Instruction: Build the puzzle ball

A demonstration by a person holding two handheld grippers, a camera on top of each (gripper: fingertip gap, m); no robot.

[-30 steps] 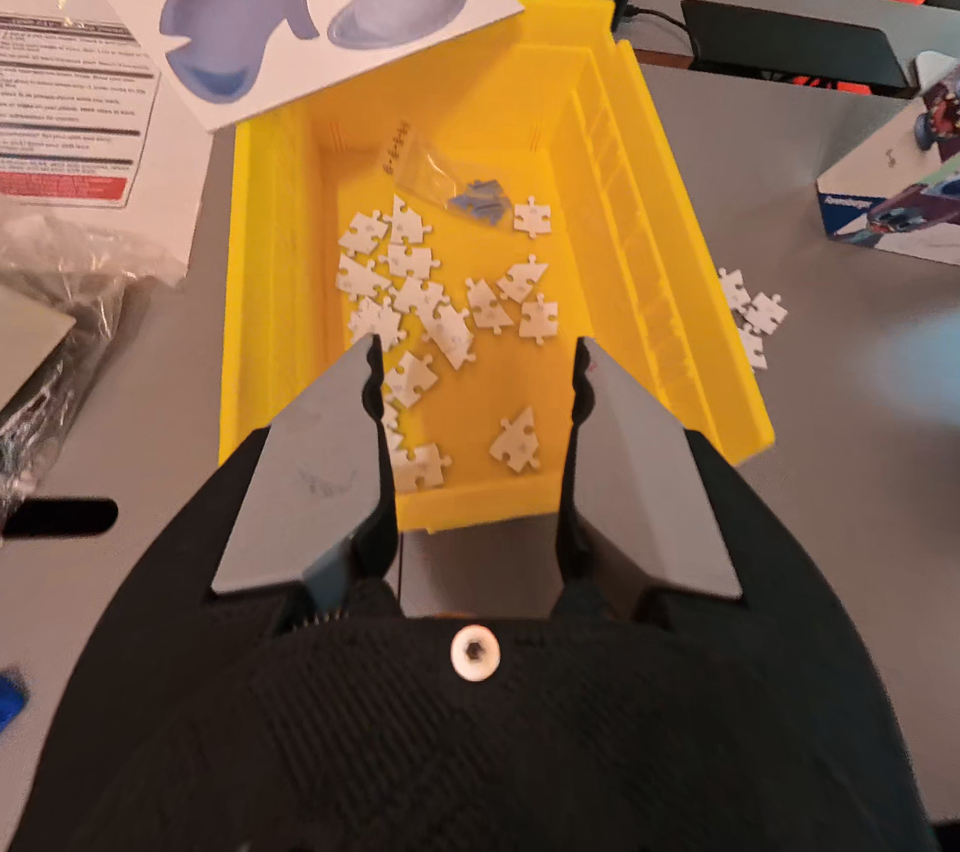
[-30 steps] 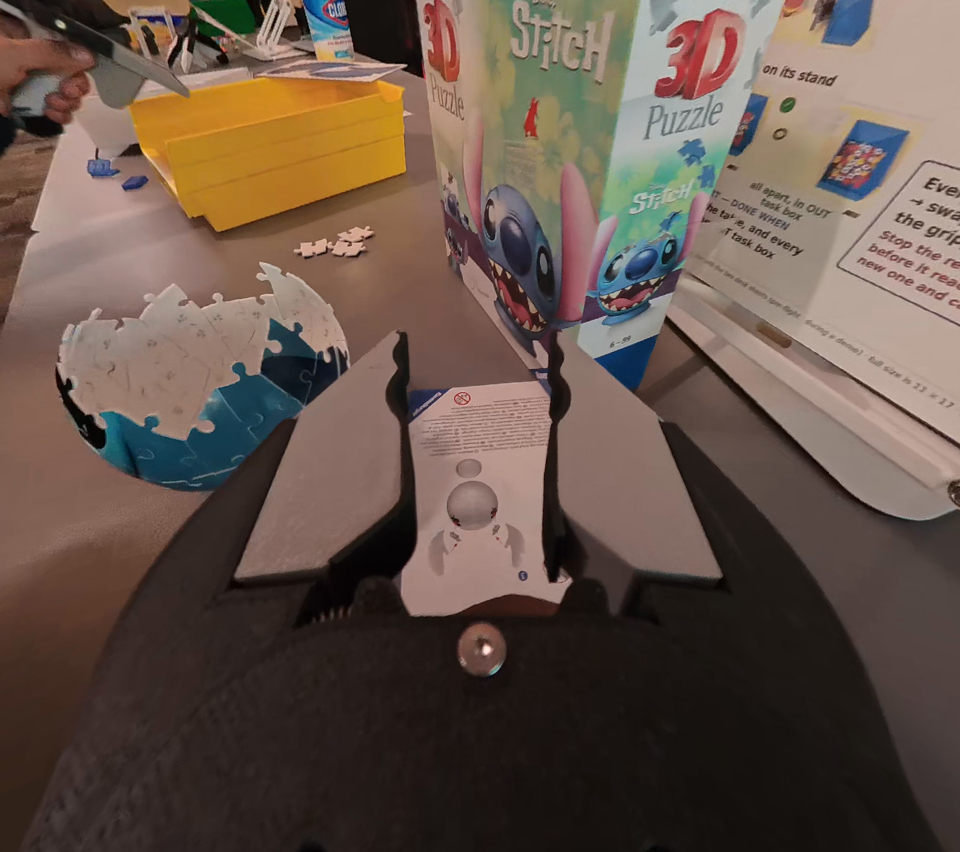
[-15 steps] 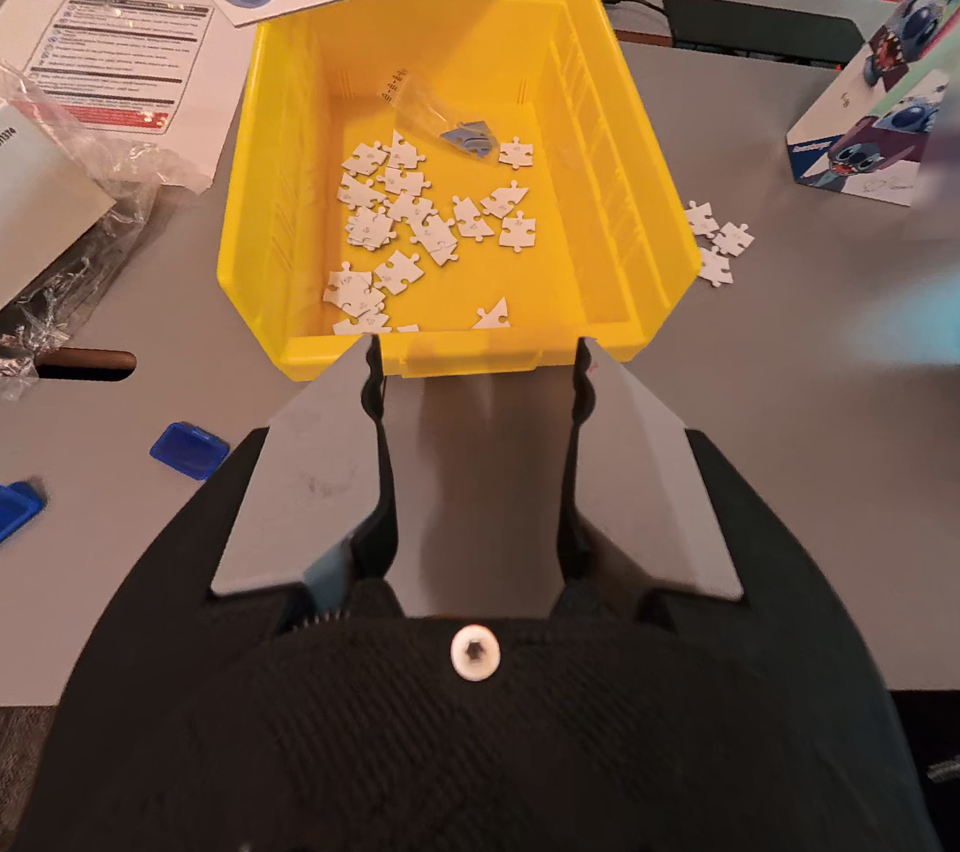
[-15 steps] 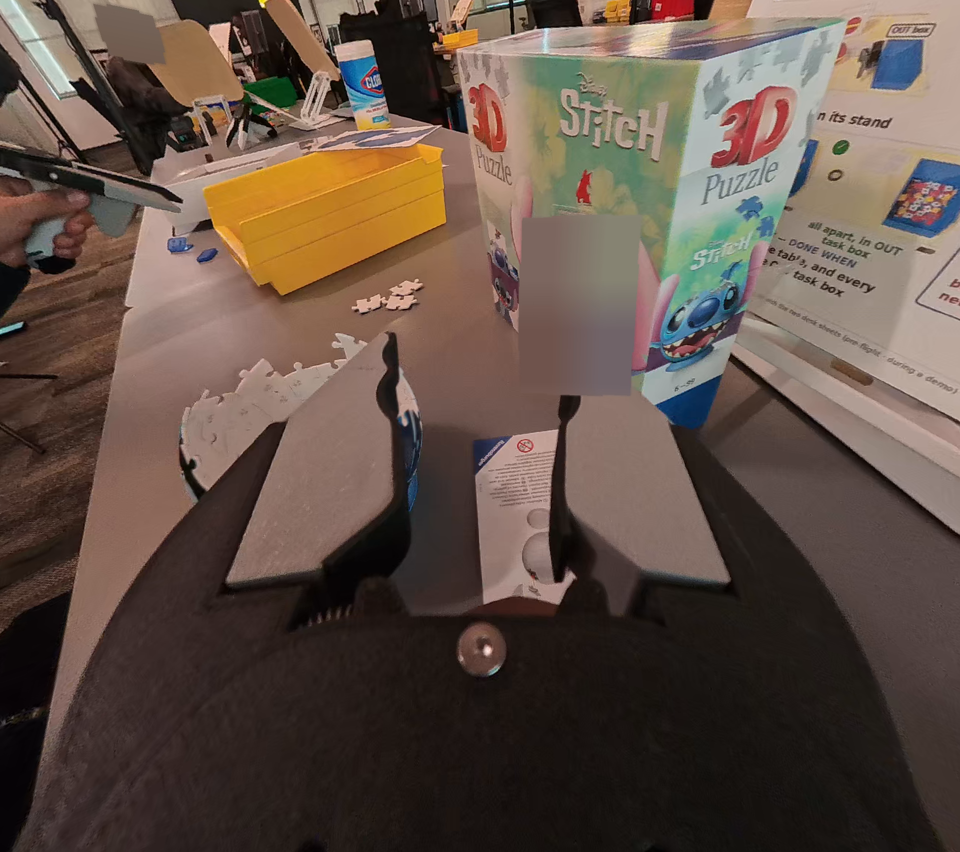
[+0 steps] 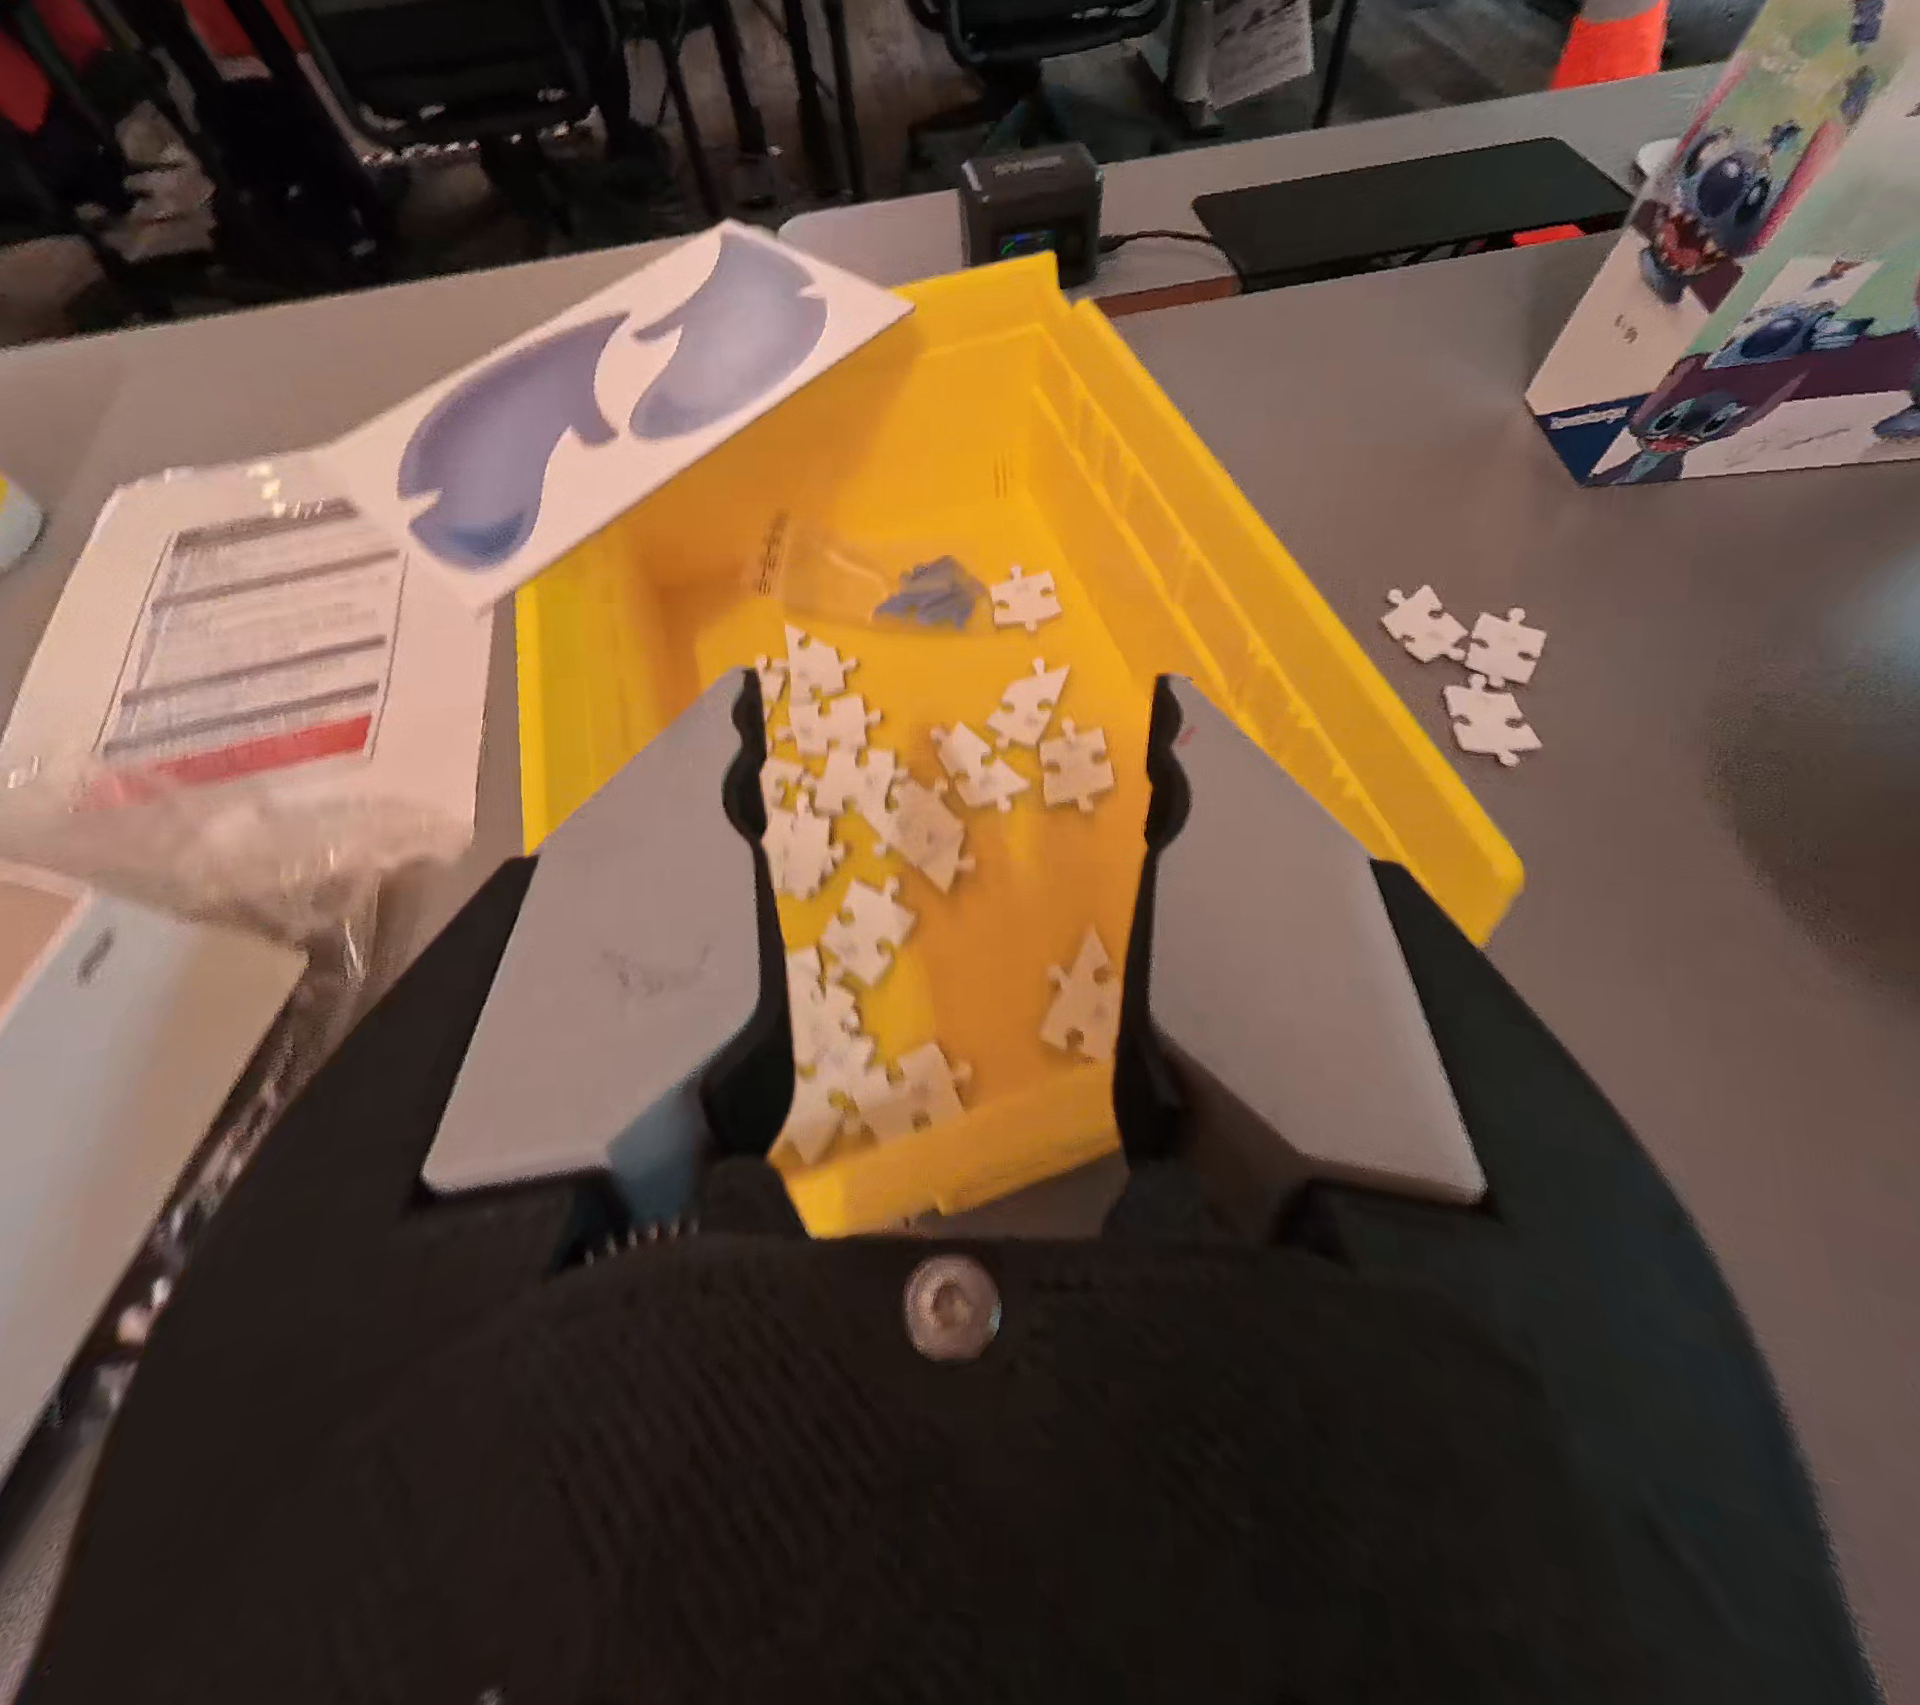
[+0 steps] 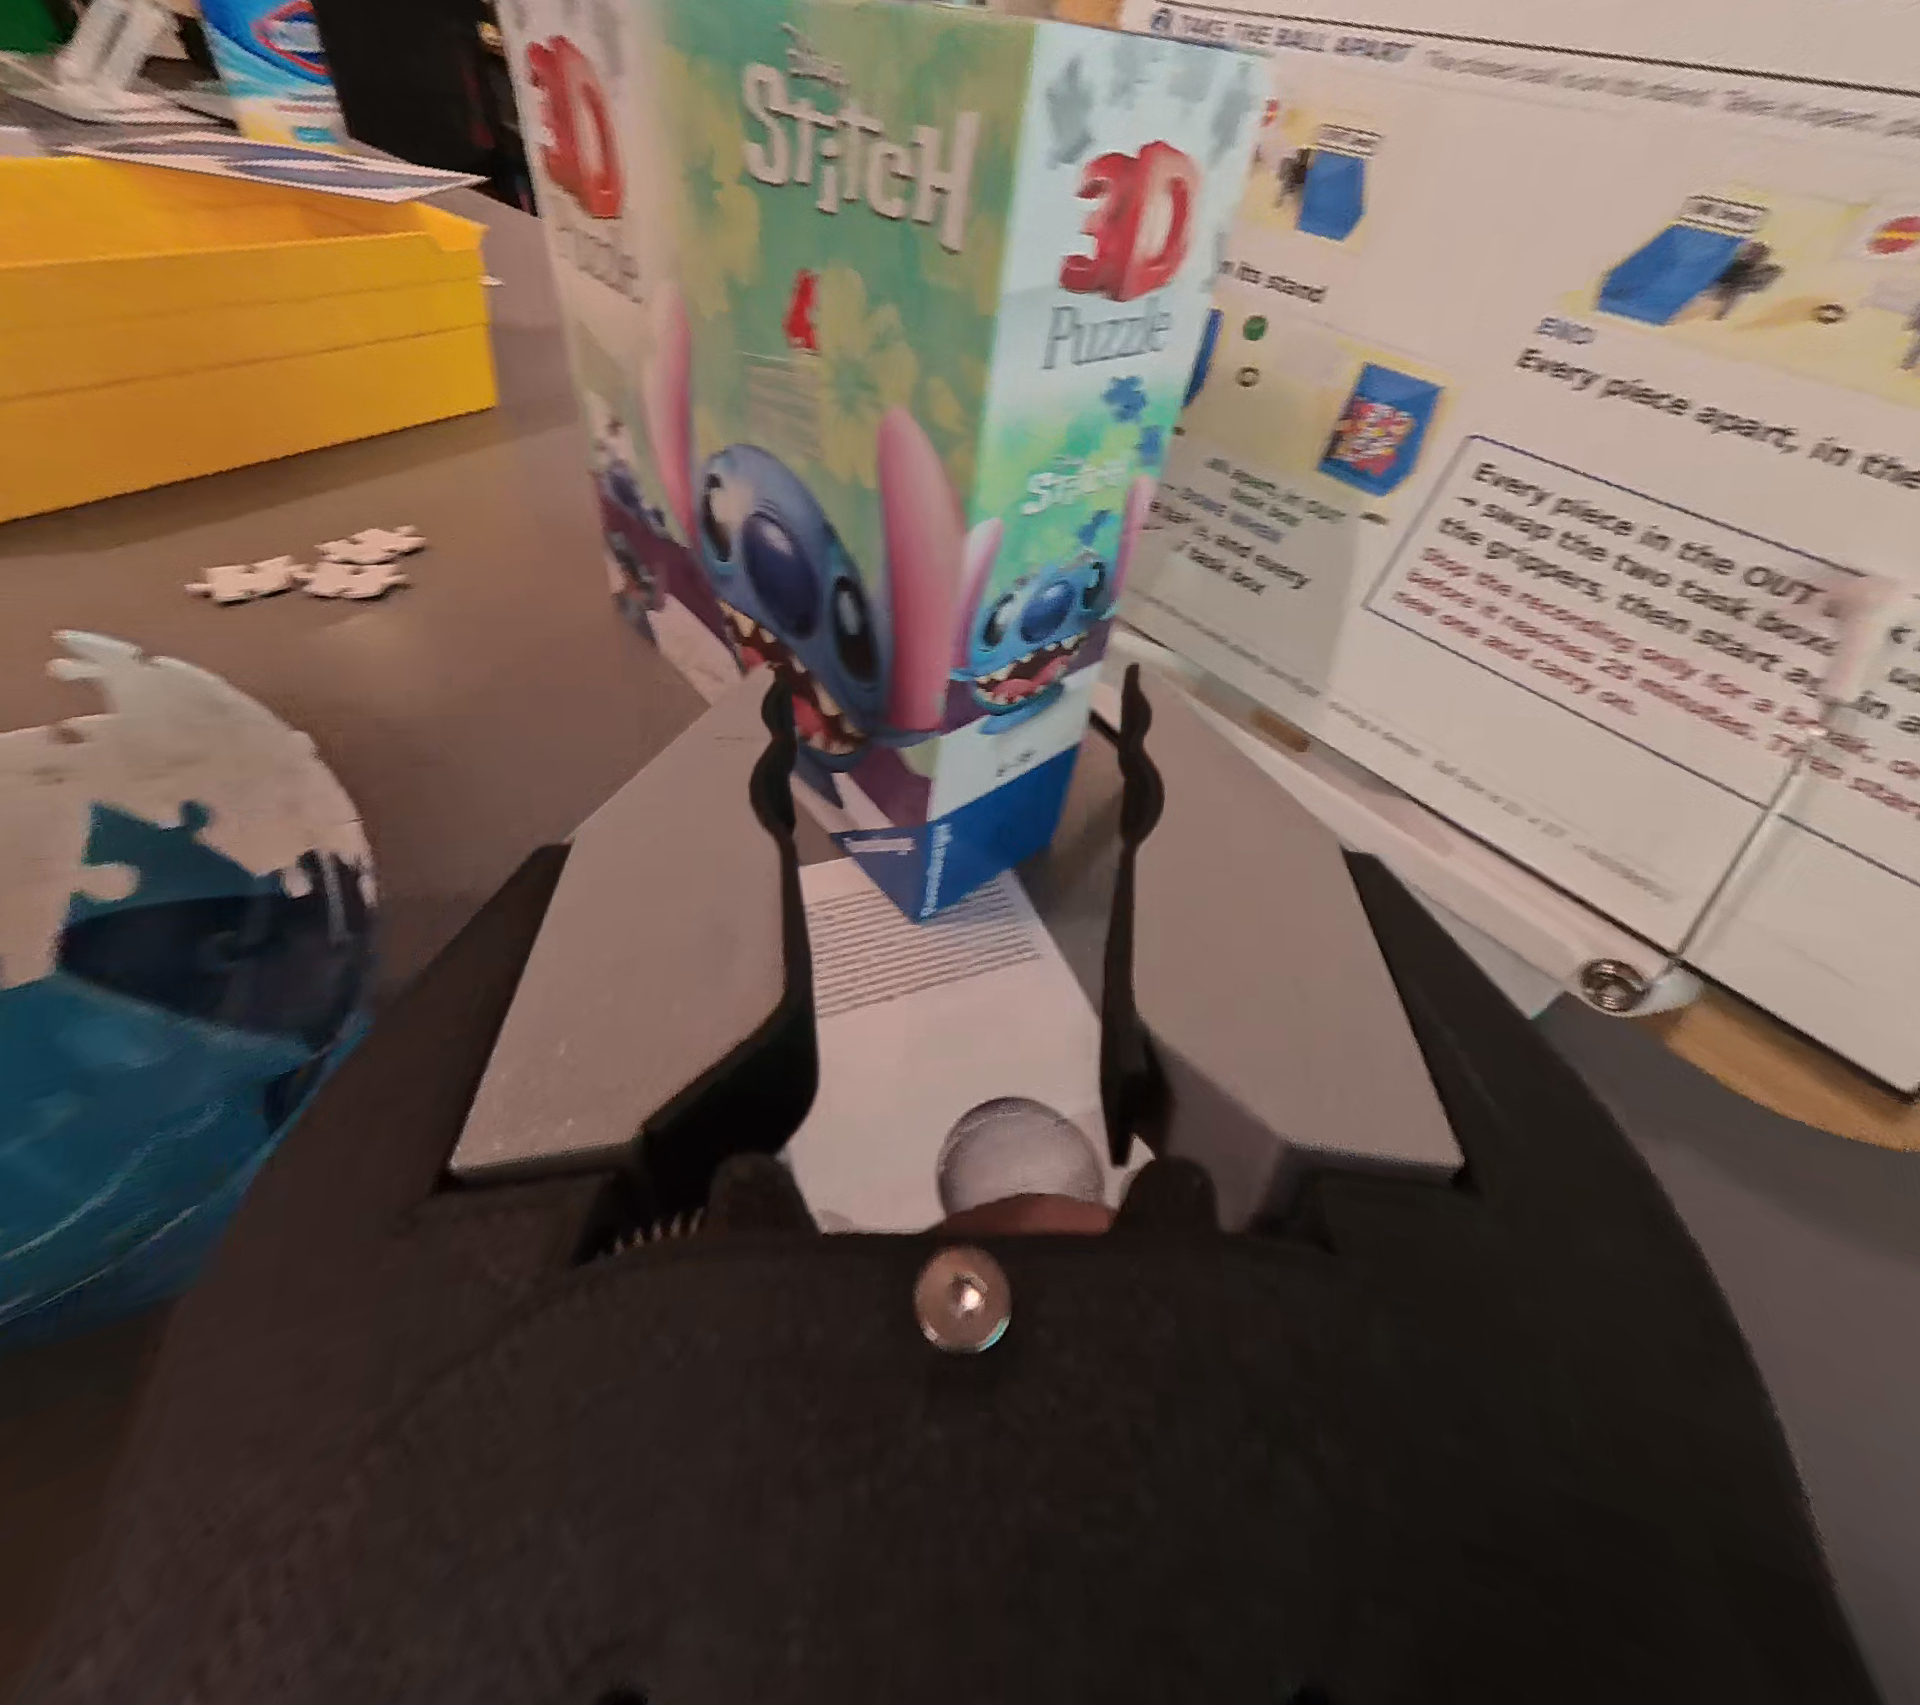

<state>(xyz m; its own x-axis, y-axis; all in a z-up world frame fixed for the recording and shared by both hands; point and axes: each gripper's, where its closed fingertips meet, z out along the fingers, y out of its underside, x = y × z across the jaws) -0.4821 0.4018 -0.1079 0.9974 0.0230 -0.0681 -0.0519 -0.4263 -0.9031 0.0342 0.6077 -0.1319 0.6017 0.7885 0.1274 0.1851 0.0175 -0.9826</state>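
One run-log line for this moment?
left gripper: open, over yellow bin of loose pieces | right gripper: open, empty | half-built ball: on table

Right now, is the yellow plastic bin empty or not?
Not empty: the yellow plastic bin holds loose white puzzle pieces and a small clear bag.

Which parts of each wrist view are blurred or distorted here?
Left wrist view: the clear crinkled plastic bag at left is smeared, while the white puzzle pieces in the yellow plastic bin are only slightly soft. Right wrist view: the half-built blue-and-white puzzle ball is smeared; wide-angle distortion tilts the tall cardboard puzzle box.
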